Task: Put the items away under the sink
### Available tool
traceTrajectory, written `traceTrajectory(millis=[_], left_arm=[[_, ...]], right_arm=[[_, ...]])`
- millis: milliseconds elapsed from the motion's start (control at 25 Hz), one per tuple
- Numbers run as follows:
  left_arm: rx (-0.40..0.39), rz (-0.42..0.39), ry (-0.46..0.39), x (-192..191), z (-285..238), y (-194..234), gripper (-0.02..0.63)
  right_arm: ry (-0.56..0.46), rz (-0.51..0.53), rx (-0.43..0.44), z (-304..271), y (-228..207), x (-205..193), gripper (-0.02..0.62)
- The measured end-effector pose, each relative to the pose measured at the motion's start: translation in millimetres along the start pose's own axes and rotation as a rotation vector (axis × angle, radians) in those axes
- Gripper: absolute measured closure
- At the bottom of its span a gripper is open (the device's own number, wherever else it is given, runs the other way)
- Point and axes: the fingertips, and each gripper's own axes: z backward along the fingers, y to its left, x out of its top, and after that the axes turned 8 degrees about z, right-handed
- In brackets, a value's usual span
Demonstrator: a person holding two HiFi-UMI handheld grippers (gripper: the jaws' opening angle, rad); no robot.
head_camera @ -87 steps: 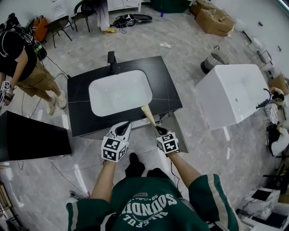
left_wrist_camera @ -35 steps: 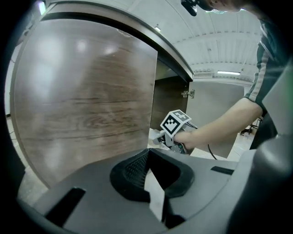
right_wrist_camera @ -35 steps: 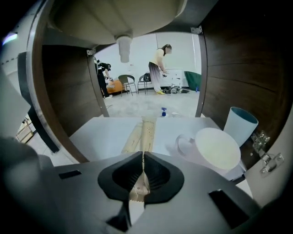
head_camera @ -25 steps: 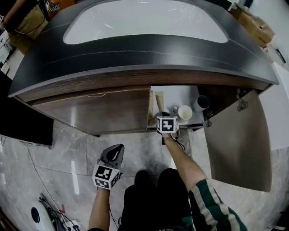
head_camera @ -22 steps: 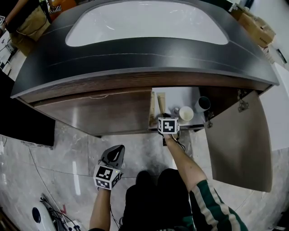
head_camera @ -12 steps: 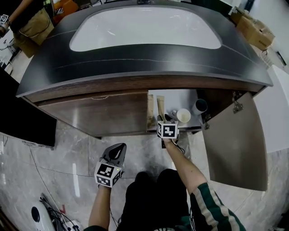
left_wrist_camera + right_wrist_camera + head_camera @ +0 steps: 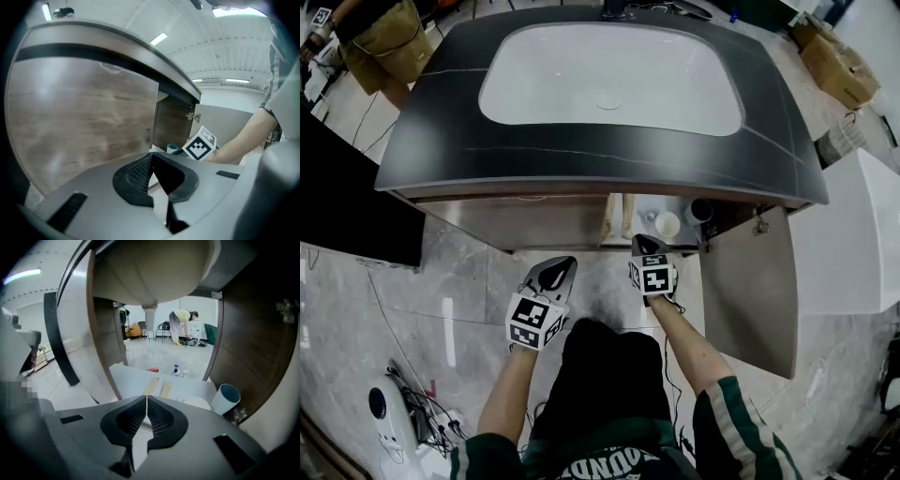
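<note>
Glossy marble floor (image 7: 441,309), woodgrain cabinet door (image 7: 516,222)

The countertop (image 7: 581,150) is coloured black with thin pale veins, and the basin (image 7: 609,80) set in it is white. The closed cabinet door (image 7: 79,117) is patterned in brown wood grain. Inside, a white shelf (image 7: 136,376), a white cup (image 7: 667,224) and a blue-lined cup (image 7: 226,398) are seen. The left gripper (image 7: 151,157) is grey with black ribbed pads, and its cube (image 7: 534,322) is marked in black-and-white squares. The floor (image 7: 469,309) is veined grey marble.
</note>
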Motion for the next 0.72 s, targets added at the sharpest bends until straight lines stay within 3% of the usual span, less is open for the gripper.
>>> traceTrajectory(millis=[240, 440, 720], left_arm=[[-0.033, -0.014, 0.065, 113.4, 40.9, -53.0, 0.595], [-0.082, -0.013, 0.085, 224.3, 74.3, -89.2, 0.595], [-0.112, -0.022, 0.05, 369.4, 108.7, -123.5, 0.595]], right_arm=[[0.054, 0.031, 0.072, 126.5, 28.1, 60.4, 0.551], [-0.004, -0.065, 0.134, 242.3, 52.3, 154.1, 0.551], [-0.115, -0.179, 0.059, 360.2, 28.6, 292.3, 0.551]])
